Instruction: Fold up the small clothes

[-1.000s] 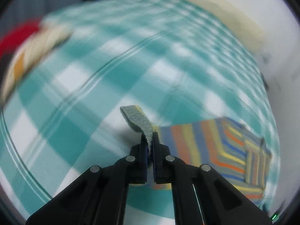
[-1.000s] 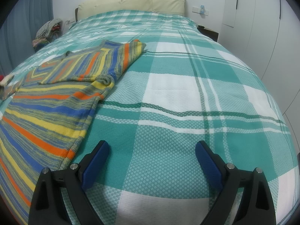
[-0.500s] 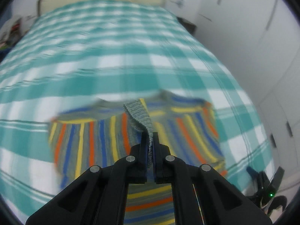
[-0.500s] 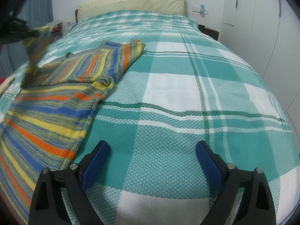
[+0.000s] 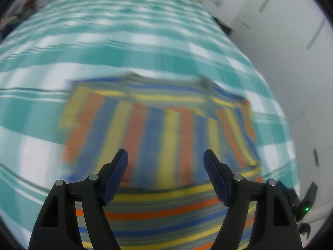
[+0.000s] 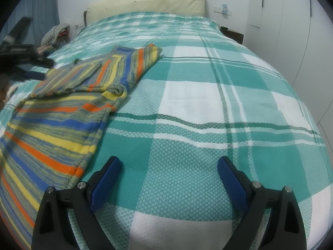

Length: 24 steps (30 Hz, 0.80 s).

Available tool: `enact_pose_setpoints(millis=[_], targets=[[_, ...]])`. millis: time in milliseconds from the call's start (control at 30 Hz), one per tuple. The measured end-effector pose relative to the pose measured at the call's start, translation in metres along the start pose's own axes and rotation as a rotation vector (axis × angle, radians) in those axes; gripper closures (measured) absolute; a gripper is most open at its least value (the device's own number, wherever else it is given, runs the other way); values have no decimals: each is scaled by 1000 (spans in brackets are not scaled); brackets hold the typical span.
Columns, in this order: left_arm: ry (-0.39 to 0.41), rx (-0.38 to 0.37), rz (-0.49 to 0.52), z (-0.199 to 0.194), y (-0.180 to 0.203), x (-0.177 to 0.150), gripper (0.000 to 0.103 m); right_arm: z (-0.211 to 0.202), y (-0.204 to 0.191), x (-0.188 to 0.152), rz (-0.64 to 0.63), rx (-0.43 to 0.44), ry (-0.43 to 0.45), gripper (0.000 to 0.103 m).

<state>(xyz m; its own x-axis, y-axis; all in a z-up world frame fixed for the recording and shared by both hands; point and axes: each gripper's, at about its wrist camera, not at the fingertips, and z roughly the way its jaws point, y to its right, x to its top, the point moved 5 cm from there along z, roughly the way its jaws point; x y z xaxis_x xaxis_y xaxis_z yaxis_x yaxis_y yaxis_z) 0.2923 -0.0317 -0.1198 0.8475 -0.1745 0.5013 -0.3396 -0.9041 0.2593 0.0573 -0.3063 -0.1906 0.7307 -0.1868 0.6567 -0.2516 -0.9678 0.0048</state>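
Two tools show, both with their blue-padded black fingers spread wide and nothing between them. The left tool hangs above the striped knitted sweater of orange, yellow, blue and grey-green bands, which lies flat on the bed with the teal-and-white checked cover. That view is blurred, so fine detail of the knit cannot be told, but a part of the sweater with stripes running away from the tool lies folded over the nearer part, whose stripes run crosswise.

In the right wrist view the right tool sits low over the bare checked cover, just beside the sweater's near edge and not touching it. From here the sweater spreads to the left of the right tool, with a folded portion stacked on its far end. The left tool appears dark and blurred at the far left edge, above the sweater's far side. Beyond the sweater, at the head of the bed, stands a cream padded headboard, and a heap of mixed clothes lies at the bed's far left side.
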Motion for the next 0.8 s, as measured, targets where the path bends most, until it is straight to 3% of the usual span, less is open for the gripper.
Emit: enact_pose_setpoints(millis=[67, 200, 267, 400, 433, 467, 500, 667, 800], targets=[[10, 46, -48, -11, -43, 8, 26, 0, 0, 0, -2, -2, -1, 9], [-53, 74, -145, -7, -107, 4, 34, 0, 0, 0, -2, -2, 0, 9], [-86, 44, -147, 4, -113, -1, 42, 0, 0, 0, -3, -3, -1, 9], [-127, -85, -122, 28, -97, -12, 54, 2, 0, 1, -8, -12, -4, 8], [-127, -87, -107, 31, -93, -14, 62, 2, 0, 1, -10, -15, -5, 8], [-124, -68, -89, 34, -89, -15, 87, 3, 0, 1, -11, -18, -5, 8], [-120, -27, -70, 37, -88, -16, 99, 3, 0, 1, -12, -20, -5, 8], [-59, 112, -109, 21, -117, -16, 99, 3, 0, 2, -11, -19, -5, 8], [-84, 120, -73, 26, -117, -24, 98, 3, 0, 2, -10, -18, -5, 8]])
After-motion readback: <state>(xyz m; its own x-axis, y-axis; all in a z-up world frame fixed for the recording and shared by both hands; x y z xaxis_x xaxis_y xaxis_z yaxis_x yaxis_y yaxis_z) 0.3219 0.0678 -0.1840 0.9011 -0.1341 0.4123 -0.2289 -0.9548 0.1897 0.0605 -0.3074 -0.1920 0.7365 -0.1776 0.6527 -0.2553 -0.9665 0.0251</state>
